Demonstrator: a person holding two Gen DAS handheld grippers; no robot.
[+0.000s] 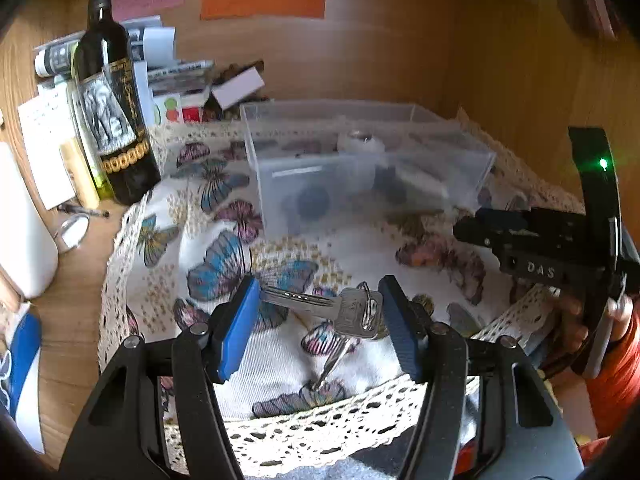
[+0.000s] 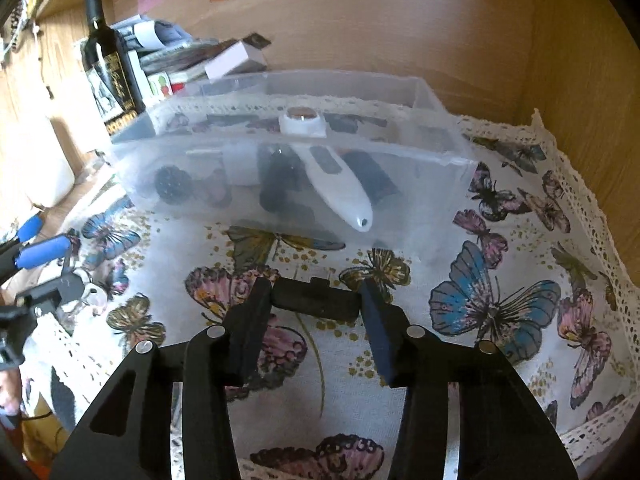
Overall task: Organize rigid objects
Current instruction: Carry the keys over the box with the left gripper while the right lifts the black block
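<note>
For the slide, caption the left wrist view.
Left gripper jaws clamp a key on a ring, lifted over the butterfly cloth before a clear box.

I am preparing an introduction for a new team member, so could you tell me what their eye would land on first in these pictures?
Probably the silver keys clamped between the left gripper pads, above the butterfly-print cloth. Next, the small black block gripped by the right gripper low over that cloth. Behind both stands the clear plastic box holding a white handheld device, with a dark wine bottle at far left.
</note>
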